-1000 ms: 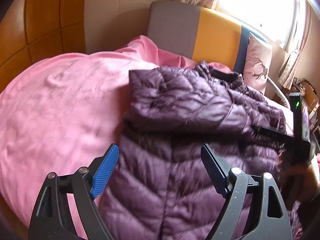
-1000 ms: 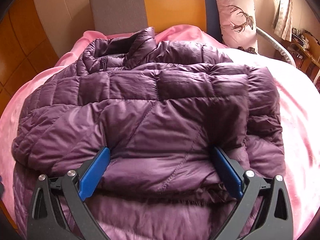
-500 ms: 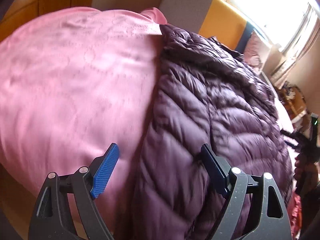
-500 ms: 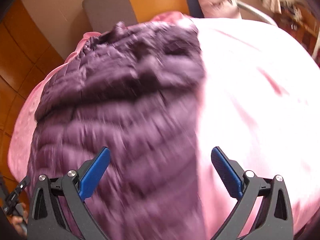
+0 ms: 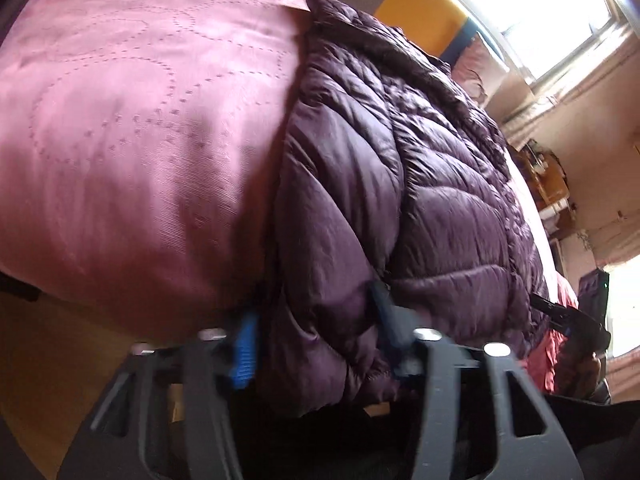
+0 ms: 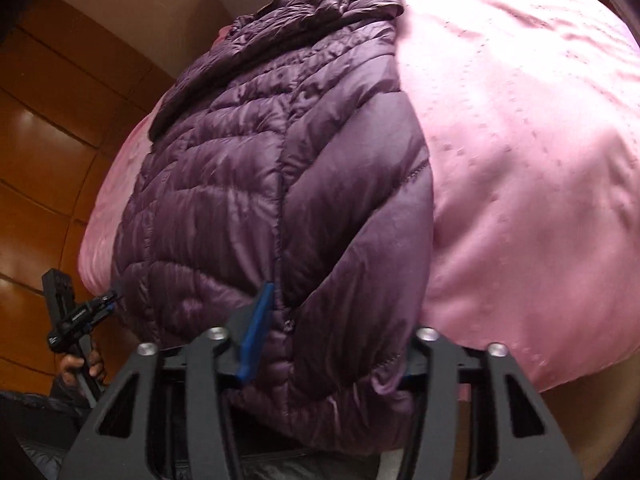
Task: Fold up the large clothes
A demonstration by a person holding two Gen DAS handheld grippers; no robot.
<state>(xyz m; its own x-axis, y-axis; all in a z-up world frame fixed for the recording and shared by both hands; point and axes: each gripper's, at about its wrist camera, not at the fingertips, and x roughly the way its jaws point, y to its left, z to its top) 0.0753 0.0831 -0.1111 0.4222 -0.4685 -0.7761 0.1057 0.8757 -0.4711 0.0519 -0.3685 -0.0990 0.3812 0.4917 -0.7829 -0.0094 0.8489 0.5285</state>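
On pink stitched bedspread [image 5: 140, 140]: quilted, puffy purple jacket [image 5: 400, 180].
Left gripper [image 5: 316, 344] and right gripper [image 6: 332, 344] each pinch its hem between narrowed fingers.

**A bedroom at home**

I am looking at a bedroom in a lived-in home. A bed with a pink quilted bedspread [image 5: 140, 140] fills most of both views. At the top of the left wrist view stands a padded yellow headboard [image 5: 416, 20], with a pillow [image 5: 476, 68] beside it. A bright window [image 5: 552, 12] with curtains sits upper right. Wood wall panelling [image 6: 48, 128] lines the left of the right wrist view.
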